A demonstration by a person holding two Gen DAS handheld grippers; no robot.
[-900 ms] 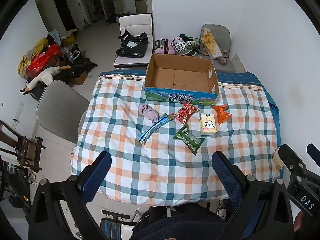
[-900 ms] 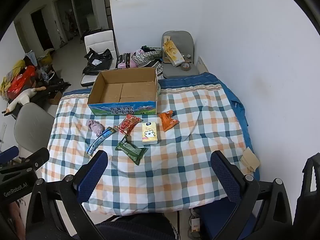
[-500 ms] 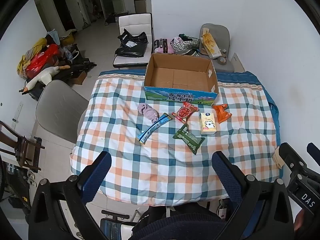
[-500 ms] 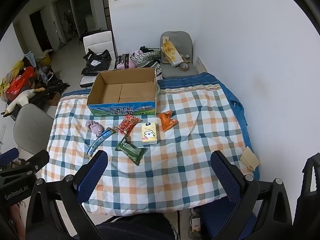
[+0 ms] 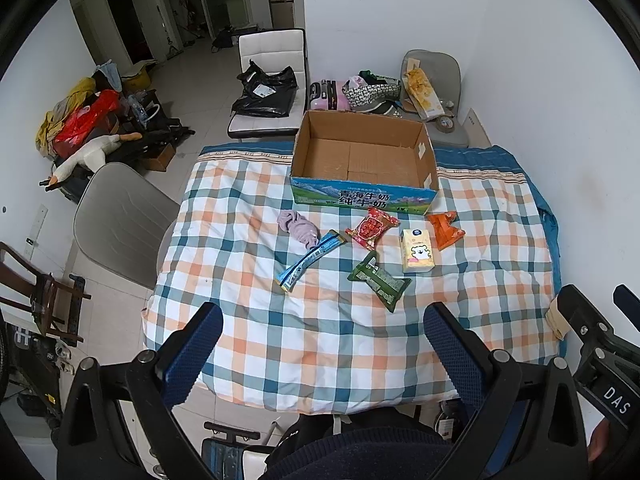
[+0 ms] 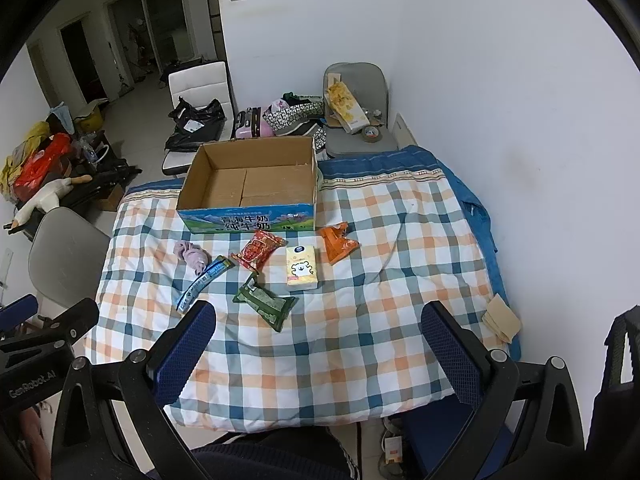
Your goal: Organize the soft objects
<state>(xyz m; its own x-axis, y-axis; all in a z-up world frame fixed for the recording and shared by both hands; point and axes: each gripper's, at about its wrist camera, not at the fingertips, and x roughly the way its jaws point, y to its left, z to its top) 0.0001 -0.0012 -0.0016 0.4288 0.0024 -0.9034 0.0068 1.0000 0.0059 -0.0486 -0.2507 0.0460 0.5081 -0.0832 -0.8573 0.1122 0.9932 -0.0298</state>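
On the checked tablecloth (image 5: 320, 340) lie a purple cloth (image 5: 298, 227), a blue stick pack (image 5: 310, 260), a red snack packet (image 5: 372, 227), a green packet (image 5: 379, 281), a yellow tissue pack (image 5: 417, 250) and an orange packet (image 5: 445, 230). They sit in front of an open, empty cardboard box (image 5: 362, 160). My left gripper (image 5: 320, 344) is open and empty, held well back from the items. My right gripper (image 6: 316, 340) is open and empty too. The same items show in the right wrist view, with the tissue pack (image 6: 302, 267) at the middle.
A grey chair (image 5: 120, 220) stands at the table's left side. A folded beige cloth (image 6: 502, 318) lies at the table's right edge. Chairs with bags (image 5: 268, 92) stand behind the table. A white wall runs along the right.
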